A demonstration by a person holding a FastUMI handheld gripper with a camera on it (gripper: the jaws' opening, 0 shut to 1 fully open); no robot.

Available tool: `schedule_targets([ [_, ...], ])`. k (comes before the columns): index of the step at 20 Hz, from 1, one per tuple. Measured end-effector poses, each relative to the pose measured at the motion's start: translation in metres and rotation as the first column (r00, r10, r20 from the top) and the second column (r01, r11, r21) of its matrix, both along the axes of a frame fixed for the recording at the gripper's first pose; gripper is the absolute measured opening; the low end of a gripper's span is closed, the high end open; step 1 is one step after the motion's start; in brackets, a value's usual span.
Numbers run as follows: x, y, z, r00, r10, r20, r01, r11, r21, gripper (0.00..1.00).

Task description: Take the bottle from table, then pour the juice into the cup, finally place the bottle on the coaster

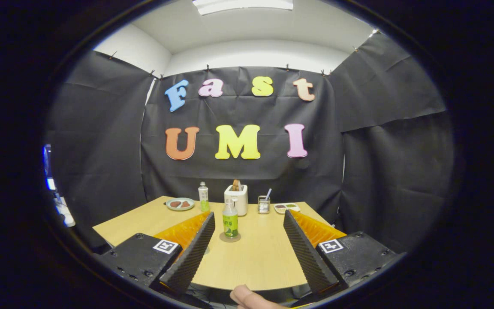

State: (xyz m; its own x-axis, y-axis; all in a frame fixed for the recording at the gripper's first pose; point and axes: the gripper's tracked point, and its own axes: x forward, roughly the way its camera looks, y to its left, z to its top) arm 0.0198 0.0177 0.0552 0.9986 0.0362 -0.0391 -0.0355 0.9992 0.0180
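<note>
A clear bottle with a green label [230, 223] stands upright on a round coaster [230, 238] in the middle of the wooden table [255, 262]. It sits between my two fingers, nearer the left one, and touches neither. My gripper [249, 214] is open, and nothing is held in it. A second, similar bottle [203, 196] stands upright at the back of the table, beyond the left fingertip. I cannot make out a drinking cup.
Along the table's far edge are a plate [180, 204] with food, a white toaster [236, 198], a small mesh holder [263, 204] with a straw, and a flat tray [286, 207]. A person's fingertip [247, 298] shows at the table's near edge.
</note>
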Motion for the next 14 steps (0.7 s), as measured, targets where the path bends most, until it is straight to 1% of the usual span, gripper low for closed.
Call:
schedule_targets([
  [1,-0.004,0.000,-0.005,1.000,-0.004,0.002,0.004,1.000,-0.007,1.00],
  [3,-0.009,-0.005,-0.008,0.999,-0.034,0.011,0.034,0.999,-0.032,1.00],
  [5,-0.011,-0.004,-0.017,0.999,-0.054,-0.006,0.054,0.998,-0.043,1.00],
  [9,-0.012,0.007,-0.018,1.000,-0.001,0.000,0.001,1.000,-0.013,1.00],
  [13,-0.012,-0.009,-0.025,0.999,-0.039,-0.037,0.039,0.999,0.012,1.00],
  [14,-0.012,-0.009,-0.024,0.999,-0.034,-0.038,0.034,0.999,0.017,1.00],
])
